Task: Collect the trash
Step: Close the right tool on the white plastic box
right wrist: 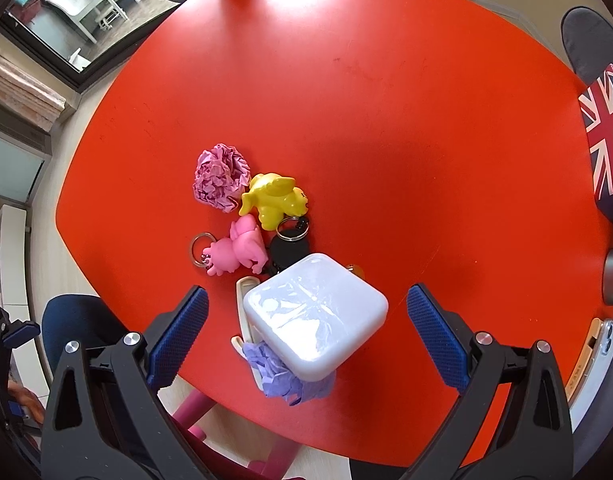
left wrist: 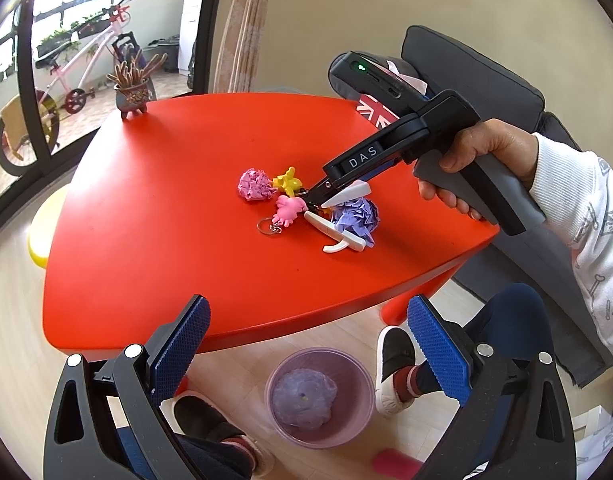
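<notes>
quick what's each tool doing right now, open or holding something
Left tool: open, holding nothing, above the table edge and bin.
Right tool: open, holding nothing, over the white box and purple paper ball.

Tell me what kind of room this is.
Most likely a home living room. A low red table stands beside a grey sofa, a glass door opens onto a balcony with a bicycle, and a small trash bin sits on the wooden floor.

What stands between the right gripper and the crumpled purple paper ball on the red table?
A white rounded square box rests on the crumpled purple paper ball, hiding most of it, directly ahead of the open right gripper. Only the ball's near edge shows.
</notes>
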The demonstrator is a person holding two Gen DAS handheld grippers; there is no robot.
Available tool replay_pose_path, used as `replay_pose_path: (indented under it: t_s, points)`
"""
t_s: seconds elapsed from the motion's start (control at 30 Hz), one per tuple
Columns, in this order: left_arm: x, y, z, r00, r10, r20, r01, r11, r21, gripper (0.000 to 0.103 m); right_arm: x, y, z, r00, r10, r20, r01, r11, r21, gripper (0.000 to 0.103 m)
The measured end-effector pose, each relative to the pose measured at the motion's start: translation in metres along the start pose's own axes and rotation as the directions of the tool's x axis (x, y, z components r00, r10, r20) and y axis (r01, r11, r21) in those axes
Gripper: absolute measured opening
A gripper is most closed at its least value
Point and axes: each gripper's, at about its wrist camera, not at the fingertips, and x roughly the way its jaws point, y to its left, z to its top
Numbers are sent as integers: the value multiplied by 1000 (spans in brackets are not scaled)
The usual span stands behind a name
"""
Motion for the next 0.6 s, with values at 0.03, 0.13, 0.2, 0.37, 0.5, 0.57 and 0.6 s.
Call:
replay_pose_path:
  t_s: [0.03, 0.13, 0.2, 0.37, 0.5, 0.57, 0.6]
  points:
    - [1, 0, 0, 1000, 0, -1, 0, 1000, -1, 95, 0, 1, 0, 1000, -3, 1, 3, 1000, -4, 95]
    - [0, 2, -1, 1000, -1, -2, 1, 1000, -6, 95, 2, 3, 1, 1000, -18, -3, 18, 1000, -9, 88]
    - [1, 3, -1, 1000, -1, -4, 1, 1000, -10, 95, 3, 3, 1, 1000, -24, -8, 24, 1000, -11, 84]
    - [2, 4, -1, 1000, -1, -7, 1, 1000, -14, 95, 5, 2, 3, 1000, -21, -13, 21, 1000, -12, 80]
    - [3, 4, -2, 1000, -1, -9, 1, 1000, -13, 95, 5, 2, 2, 999, -29, -14, 29, 999, -14, 72]
    - [3, 4, -2, 1000, -1, -9, 1, 1000, -13, 95, 5, 2, 3, 1000, -27, -10, 27, 1000, -13, 72]
    - [3, 4, -2, 1000, -2, -9, 2, 1000, -12, 95, 5, 1, 2, 1000, -28, -7, 28, 1000, -12, 72]
